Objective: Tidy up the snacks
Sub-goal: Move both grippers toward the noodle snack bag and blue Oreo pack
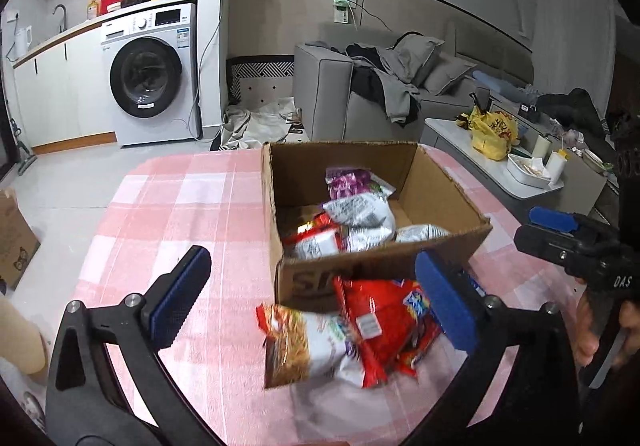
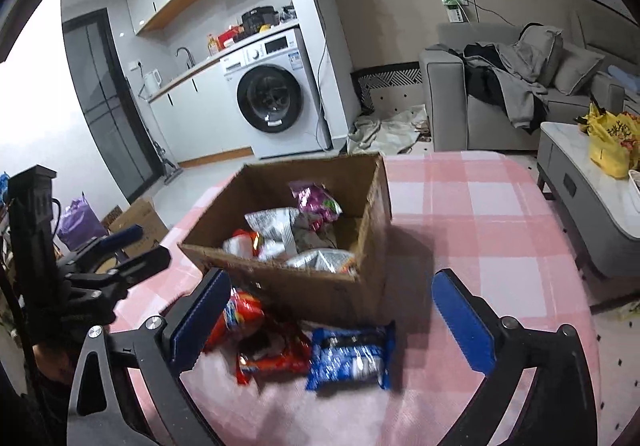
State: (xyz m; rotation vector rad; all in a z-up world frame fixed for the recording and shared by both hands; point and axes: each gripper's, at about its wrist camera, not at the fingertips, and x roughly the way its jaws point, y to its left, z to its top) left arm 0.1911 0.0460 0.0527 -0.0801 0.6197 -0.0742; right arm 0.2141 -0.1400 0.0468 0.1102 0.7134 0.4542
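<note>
Snacks partly boxed, both grippers empty.
Several packets inside cardboard box; red packets, blue packet and brown-and-white packet left on tablecloth; left gripper and right gripper spread wide.

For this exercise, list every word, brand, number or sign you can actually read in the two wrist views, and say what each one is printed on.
"DAS": white letters on the black body of the right gripper, seen from the left wrist.
"S…": large dark print on the cardboard box front; only the first letter is sure.
Snack packets, washing machine panel, yellow bag: print too blurred to read.
</note>
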